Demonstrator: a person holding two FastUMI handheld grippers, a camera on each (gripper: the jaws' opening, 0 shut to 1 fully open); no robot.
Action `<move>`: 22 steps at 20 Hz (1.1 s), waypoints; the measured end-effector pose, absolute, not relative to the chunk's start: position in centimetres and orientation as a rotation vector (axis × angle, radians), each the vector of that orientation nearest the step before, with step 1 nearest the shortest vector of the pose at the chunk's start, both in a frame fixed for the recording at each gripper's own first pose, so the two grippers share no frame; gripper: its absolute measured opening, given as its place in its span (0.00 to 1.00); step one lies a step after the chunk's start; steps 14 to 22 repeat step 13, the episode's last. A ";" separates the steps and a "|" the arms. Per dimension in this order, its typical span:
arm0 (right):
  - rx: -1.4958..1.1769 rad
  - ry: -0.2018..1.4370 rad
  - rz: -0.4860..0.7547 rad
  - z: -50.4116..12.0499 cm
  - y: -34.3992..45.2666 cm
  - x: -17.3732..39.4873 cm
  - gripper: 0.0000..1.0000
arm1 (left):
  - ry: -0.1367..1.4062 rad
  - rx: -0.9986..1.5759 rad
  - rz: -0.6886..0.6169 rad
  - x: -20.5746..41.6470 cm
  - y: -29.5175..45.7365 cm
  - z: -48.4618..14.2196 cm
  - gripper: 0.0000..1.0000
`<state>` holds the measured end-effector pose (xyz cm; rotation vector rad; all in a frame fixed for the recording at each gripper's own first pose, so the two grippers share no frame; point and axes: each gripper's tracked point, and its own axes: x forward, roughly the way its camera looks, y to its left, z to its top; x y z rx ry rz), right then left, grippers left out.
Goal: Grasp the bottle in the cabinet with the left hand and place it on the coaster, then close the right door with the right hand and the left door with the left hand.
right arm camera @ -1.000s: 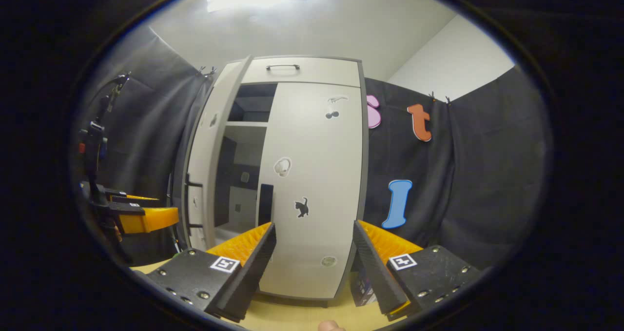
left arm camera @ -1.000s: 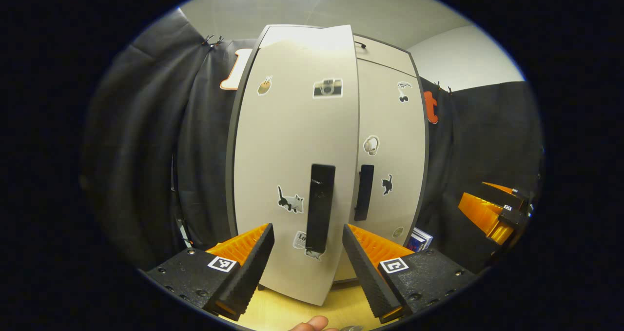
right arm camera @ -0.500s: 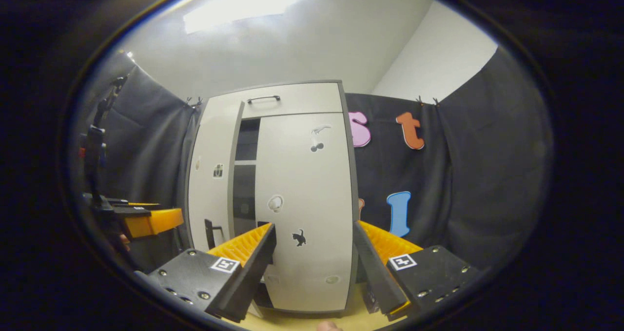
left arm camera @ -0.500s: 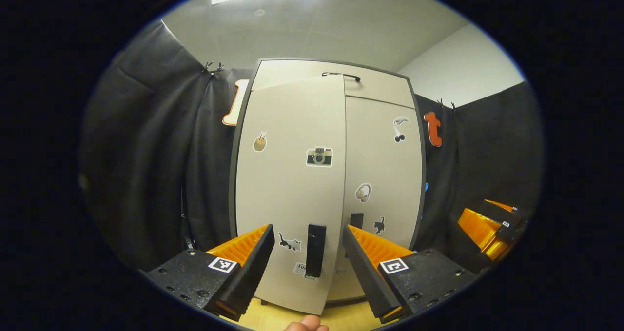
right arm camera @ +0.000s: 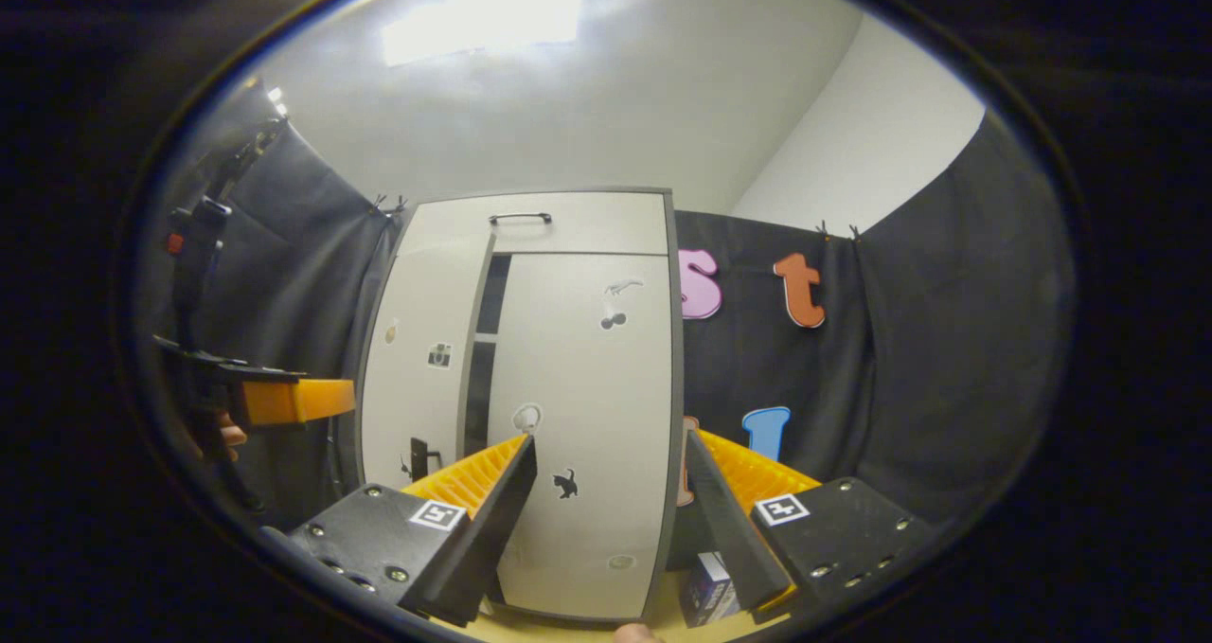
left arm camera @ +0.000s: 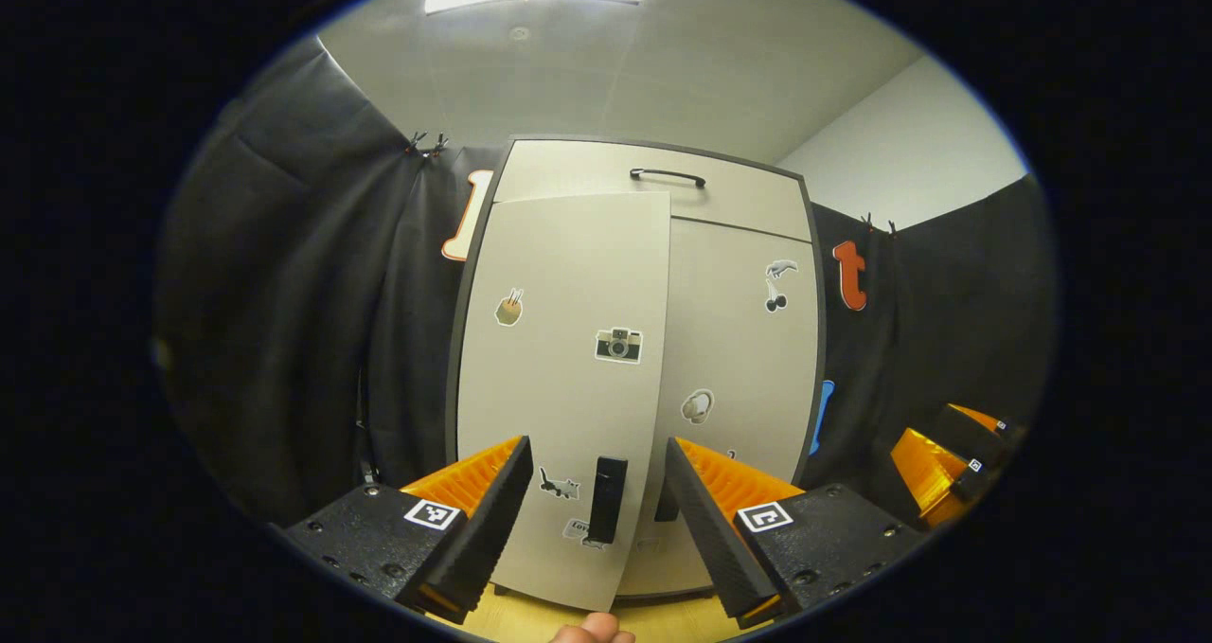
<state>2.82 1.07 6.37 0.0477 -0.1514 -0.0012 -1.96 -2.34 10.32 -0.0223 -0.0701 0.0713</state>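
Left gripper view: the left claw (left arm camera: 597,515), jaws spread and holding nothing, faces the cabinet (left arm camera: 653,174) standing on the bench (left arm camera: 530,619). The left door (left arm camera: 559,378) stands slightly ajar, its dark handle (left arm camera: 606,499) between the fingers but untouched. The right door (left arm camera: 743,340) lies flush. The right claw (left arm camera: 933,468) appears at far right.

Right gripper view: the right claw (right arm camera: 611,510), jaws apart and empty, faces the closed right door (right arm camera: 592,416). A dark gap separates it from the left door (right arm camera: 421,359). A small box (right arm camera: 705,591) sits at the cabinet's right base.

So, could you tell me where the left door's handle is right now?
In the left gripper view, the left door's handle stands low and central, between the open left gripper fingers, beside a cat sticker.
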 end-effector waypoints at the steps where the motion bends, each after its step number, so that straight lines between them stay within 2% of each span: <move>1: 0.051 -0.149 0.002 6.3 0.6 2.8 0.95 | -0.070 -0.019 0.073 -2.0 -3.0 10.2 0.91; 4: 0.042 -0.133 0.001 6.0 -1.4 2.6 0.93 | -0.067 -0.006 0.074 -2.1 -5.0 10.0 0.91; 13: -0.019 -0.088 0.007 4.7 -10.4 2.2 0.95 | -0.051 -0.009 0.058 -1.3 -14.8 8.3 0.91; 22: -0.019 -0.088 0.007 4.7 -10.4 2.2 0.95 | -0.051 -0.009 0.058 -1.3 -14.8 8.3 0.91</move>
